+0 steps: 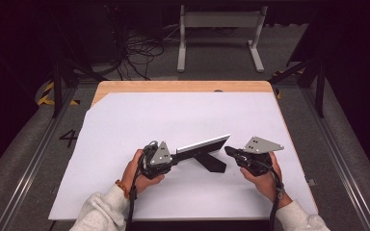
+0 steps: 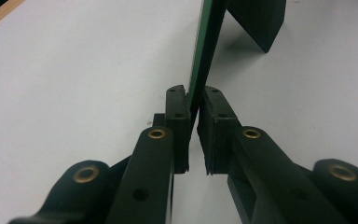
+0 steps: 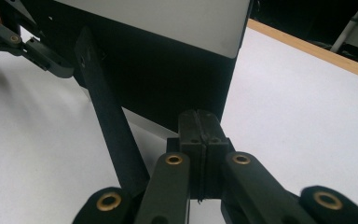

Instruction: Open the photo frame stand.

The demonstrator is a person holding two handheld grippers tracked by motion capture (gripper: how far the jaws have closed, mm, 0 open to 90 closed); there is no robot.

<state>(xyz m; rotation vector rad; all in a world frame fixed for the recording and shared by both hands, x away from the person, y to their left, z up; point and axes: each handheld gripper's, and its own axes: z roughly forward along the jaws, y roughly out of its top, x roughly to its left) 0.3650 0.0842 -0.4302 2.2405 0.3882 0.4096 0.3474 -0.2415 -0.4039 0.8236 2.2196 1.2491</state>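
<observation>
High view: you've got a thin flat panel with a pale face, dark back and a black fold-out prop leg [image 1: 203, 145] standing on edge mid-desk, on the white sheet over the wooden desk [image 1: 125, 125]. Looks like a photo frame or small board on its stand.

Left tool: your left tool [image 1: 172, 157] is clamped on the panel's near-left edge. In the left gripper view the green-edged sheet [image 2: 207, 51] sits squarely between the two pads, so that grip looks good.

Right tool: the right tool [image 1: 227, 150] is pressed together on nothing, tips just beside the panel's right end. The right gripper view shows the dark back [image 3: 168, 88] and the prop leg [image 3: 109, 121] right ahead.

Step, my guess: steadying the panel so it rests on its leg.

How to do it well: keep the left pinch low and firm and don't twist, a thin sheet will pivot. Use the closed right tip as a gentle pusher on the back or the leg rather than a grab.

Watch out: the leg sliding on the smooth sheet and the panel flopping face down.
</observation>
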